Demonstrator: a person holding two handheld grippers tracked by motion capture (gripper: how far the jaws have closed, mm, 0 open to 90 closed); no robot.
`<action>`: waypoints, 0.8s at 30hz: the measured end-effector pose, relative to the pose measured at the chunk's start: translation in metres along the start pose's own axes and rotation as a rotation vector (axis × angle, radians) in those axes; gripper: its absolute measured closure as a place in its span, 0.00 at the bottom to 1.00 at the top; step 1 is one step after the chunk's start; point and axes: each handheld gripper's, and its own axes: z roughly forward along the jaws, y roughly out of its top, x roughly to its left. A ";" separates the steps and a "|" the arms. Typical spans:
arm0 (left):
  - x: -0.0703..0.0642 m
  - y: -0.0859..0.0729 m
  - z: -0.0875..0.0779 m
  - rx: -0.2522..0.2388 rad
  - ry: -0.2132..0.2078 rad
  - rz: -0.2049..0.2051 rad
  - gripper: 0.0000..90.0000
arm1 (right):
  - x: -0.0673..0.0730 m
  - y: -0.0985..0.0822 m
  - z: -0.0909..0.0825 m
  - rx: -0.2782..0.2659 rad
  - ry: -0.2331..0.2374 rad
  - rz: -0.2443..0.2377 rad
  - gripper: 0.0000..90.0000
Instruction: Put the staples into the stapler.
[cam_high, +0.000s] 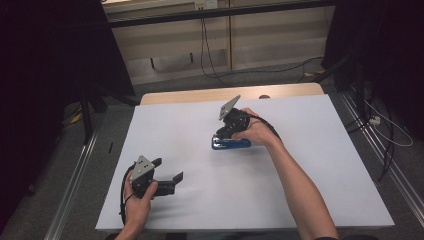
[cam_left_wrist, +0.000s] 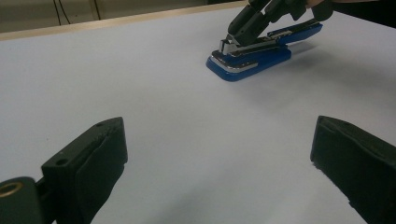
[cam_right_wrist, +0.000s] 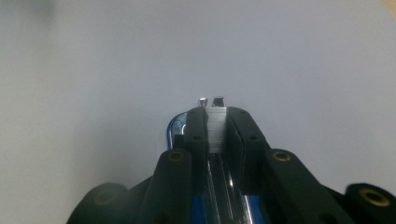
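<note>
White bench (cam_high: 320, 190) under dim light, matte and bare apart from a blue stapler (cam_high: 231, 144) lying flat just past centre, toward 1 o'clock; a strip of pale wood edge (cam_high: 200, 95) showing along the far side at 12 o'clock. Grey floor all round, metal rails (cam_high: 75, 175) flanking the bench at 9 and 3 o'clock, black cables (cam_high: 207, 55) trailing down a beige wall panel at 12 o'clock, dark curtains (cam_high: 50, 50) closing off both upper corners. Right gripper (cam_high: 223, 134) tilted down onto the stapler's front end, fingers (cam_right_wrist: 196, 133) drawn narrow and clamped on a white strip of staples (cam_right_wrist: 216, 128) seated in the stapler's open chrome channel, blue body beneath. Left gripper (cam_high: 167, 170) held near the bench edge at 7 o'clock, well apart from the stapler, fingers (cam_left_wrist: 93, 158) spread wide with only white surface between them, pointed toward the stapler (cam_left_wrist: 252, 53) at 1 o'clock in its own view.
</note>
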 end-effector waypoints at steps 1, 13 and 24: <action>0.000 0.000 0.000 0.001 0.000 0.000 0.05 | 0.000 0.000 0.000 0.000 0.000 -0.003 0.88; 0.000 0.000 0.001 0.002 0.001 -0.003 0.05 | -0.002 0.002 0.001 0.011 0.012 -0.037 0.88; 0.001 0.000 0.001 0.004 0.001 -0.006 0.05 | -0.004 0.005 0.003 0.021 0.027 -0.063 0.88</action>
